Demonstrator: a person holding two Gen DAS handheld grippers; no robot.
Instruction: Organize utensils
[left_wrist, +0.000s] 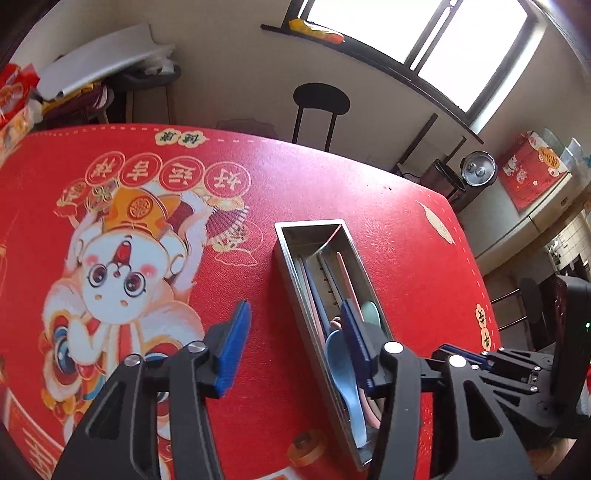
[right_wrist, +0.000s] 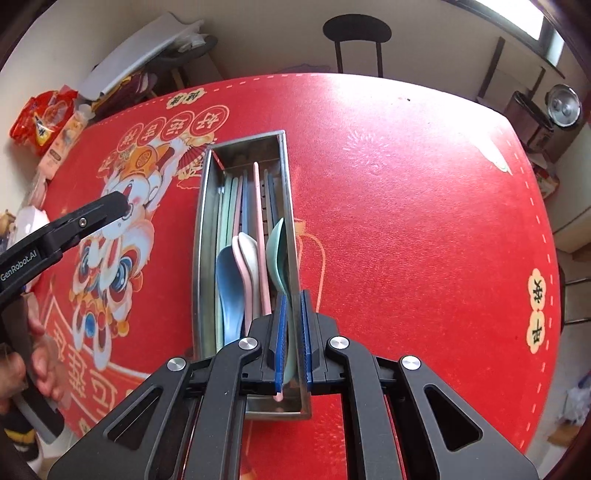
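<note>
Right wrist view: long stainless steel utensil tray (right_wrist: 207, 236) on red printed counter (right_wrist: 406, 221), long axis running away from the fingers. Right gripper (right_wrist: 292, 332) narrow, pinching the mint-green plastic spoon (right_wrist: 279, 254) by the tray's right wall. Left gripper (left_wrist: 291, 339) wide, empty, just left of tray.

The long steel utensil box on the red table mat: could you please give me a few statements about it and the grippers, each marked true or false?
1. The long steel utensil box holds a light blue plastic spoon. True.
2. The left gripper clamps a spoon. False: its jaws stand apart, empty.
3. The right gripper is nearly shut. True.
4. Loose utensils lie on the red printed table mat. False: all visible ones are in the box.
</note>
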